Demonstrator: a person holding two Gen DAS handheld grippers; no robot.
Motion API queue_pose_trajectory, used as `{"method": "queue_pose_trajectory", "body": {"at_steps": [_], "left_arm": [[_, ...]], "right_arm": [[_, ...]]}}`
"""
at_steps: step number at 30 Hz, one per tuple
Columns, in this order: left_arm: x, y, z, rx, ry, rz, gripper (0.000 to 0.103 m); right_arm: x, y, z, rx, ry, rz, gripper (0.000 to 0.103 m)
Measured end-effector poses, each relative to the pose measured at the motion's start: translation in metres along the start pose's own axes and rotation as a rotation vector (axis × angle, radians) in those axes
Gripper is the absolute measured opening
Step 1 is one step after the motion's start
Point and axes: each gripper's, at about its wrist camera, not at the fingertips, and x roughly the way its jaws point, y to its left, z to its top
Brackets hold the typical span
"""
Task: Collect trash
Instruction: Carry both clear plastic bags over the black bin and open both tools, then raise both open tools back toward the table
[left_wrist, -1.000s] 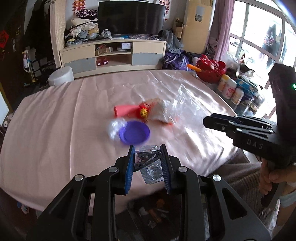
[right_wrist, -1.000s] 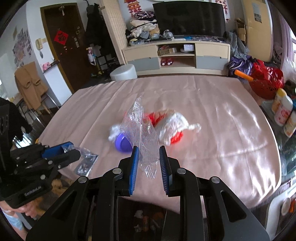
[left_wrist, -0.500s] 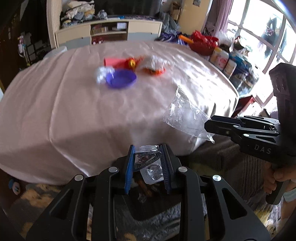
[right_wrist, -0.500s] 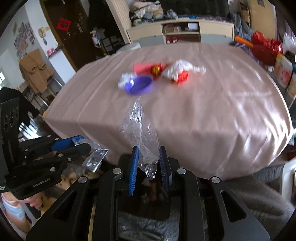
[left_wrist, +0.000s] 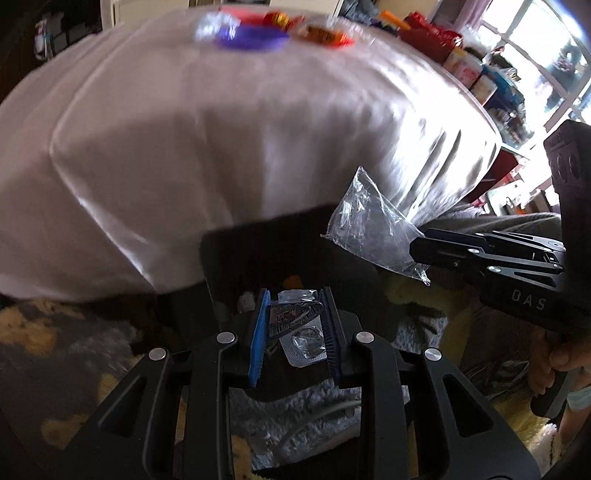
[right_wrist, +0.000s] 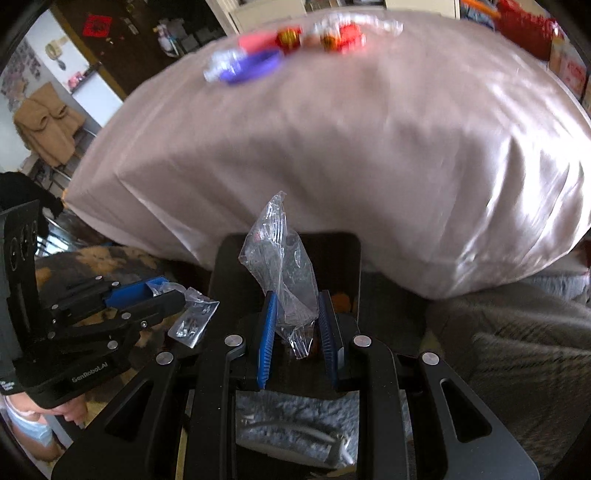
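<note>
My left gripper (left_wrist: 293, 295) is shut on a silver blister pack (left_wrist: 301, 326) and holds it over a dark bin (left_wrist: 280, 251) below the table's front edge. The pack also shows in the right wrist view (right_wrist: 192, 319). My right gripper (right_wrist: 295, 299) is shut on a crumpled clear plastic bag (right_wrist: 282, 266) above the same bin (right_wrist: 340, 258). The bag also shows in the left wrist view (left_wrist: 369, 229), to the right of my left gripper.
A pink-clothed table (left_wrist: 221, 129) fills the upper views. On its far side lie a purple lid (right_wrist: 255, 66), red wrappers (right_wrist: 343, 35) and clear plastic (left_wrist: 214, 24). A grey fuzzy rug (left_wrist: 295, 417) lies under the grippers. Bottles (left_wrist: 476, 74) stand at the right.
Both grippers have dropped lower and tilted down, from beside the table edge to over the dark bin. Each still holds its piece of trash.
</note>
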Motion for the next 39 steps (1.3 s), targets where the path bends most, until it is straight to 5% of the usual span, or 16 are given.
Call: {"method": "queue_pose_trajectory", "body": {"at_steps": [13, 16, 19, 30, 39], "left_arm": [[0.026, 0.011, -0.007, -0.025, 0.084, 0.002, 0.026], [0.026, 0.012, -0.006, -0.026, 0.089, 0.003, 0.034], [0.025, 0.012, -0.004, -0.028, 0.090, 0.015, 0.045], [-0.005, 0.010, 0.012, -0.019, 0.041, 0.045, 0.085], [-0.049, 0.015, 0.045, -0.020, -0.063, 0.065, 0.095]], "right_arm": [[0.033, -0.001, -0.002, 0.038, 0.094, 0.003, 0.027], [0.033, -0.003, 0.001, 0.048, 0.093, 0.009, 0.029], [0.032, -0.004, 0.004, 0.058, 0.085, 0.005, 0.048], [0.002, -0.011, 0.026, 0.068, -0.015, -0.034, 0.090], [-0.048, -0.024, 0.070, 0.076, -0.166, -0.046, 0.098]]}}
